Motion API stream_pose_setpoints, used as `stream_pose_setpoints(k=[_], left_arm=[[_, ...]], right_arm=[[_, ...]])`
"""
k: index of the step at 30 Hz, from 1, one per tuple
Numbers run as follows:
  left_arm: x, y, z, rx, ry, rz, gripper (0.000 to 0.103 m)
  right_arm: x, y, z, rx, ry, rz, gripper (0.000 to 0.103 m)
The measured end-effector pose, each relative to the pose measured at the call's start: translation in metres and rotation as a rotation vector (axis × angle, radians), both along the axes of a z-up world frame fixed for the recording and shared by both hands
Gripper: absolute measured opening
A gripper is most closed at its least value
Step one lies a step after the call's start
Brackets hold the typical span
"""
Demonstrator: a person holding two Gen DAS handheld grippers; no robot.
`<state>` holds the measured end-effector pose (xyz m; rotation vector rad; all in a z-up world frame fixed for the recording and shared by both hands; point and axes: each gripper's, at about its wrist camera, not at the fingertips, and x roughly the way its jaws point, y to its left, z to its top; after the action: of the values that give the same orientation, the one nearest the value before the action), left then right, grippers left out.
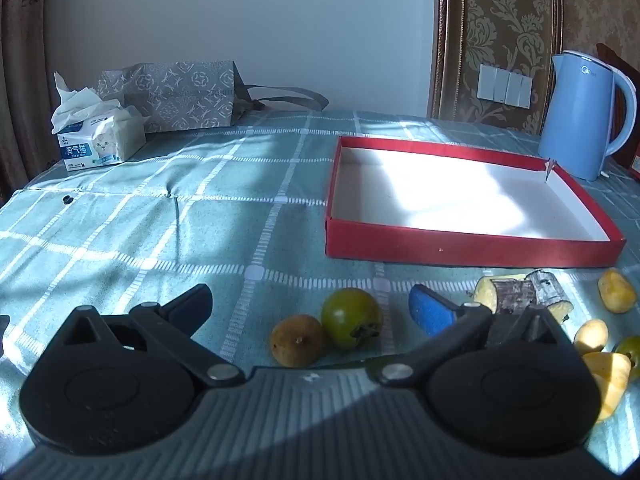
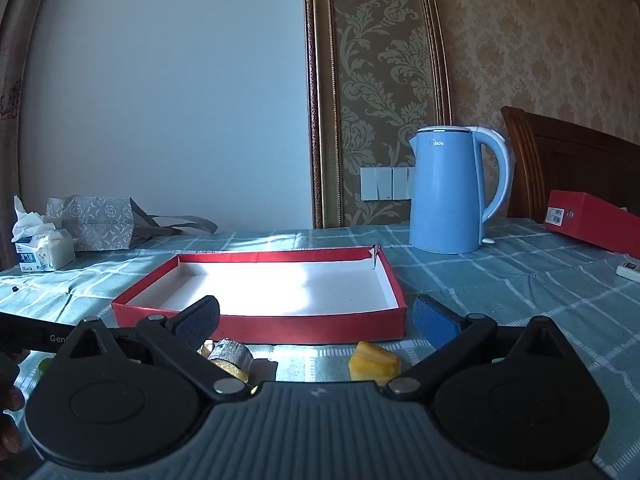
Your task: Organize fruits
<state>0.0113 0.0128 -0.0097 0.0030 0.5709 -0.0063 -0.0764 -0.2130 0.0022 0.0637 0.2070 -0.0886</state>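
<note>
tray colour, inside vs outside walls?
The tray has red outer walls and a white inside. It shows best in the left wrist view.

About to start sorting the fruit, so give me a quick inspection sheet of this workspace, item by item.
Surface: table under a teal checked tablecloth, sunlit in patches.
Job's things: red tray empty; green persimmon touching a brown fruit; cut banana piece, yellow chunk and further yellow pieces in front of the tray.
Clutter: tissue pack, patterned bag, blue kettle, red box.
Grippers: left claw open, nothing between; right claw open, nothing between.
Cables: nothing seen.
Surroundings: plain wall, patterned wallpaper, wall switches, wooden headboard.
</note>
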Motion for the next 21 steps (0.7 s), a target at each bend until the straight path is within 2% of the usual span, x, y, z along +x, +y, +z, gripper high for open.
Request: stream_pose_setpoints(k=[21], left_arm=[[-0.0011,0.0020,0.0015,-0.023,0.002,-0.016,0.103]], right_arm=[[-0.0014,0.0001,-0.0023,-0.017,-0.005,0.004,0.103]])
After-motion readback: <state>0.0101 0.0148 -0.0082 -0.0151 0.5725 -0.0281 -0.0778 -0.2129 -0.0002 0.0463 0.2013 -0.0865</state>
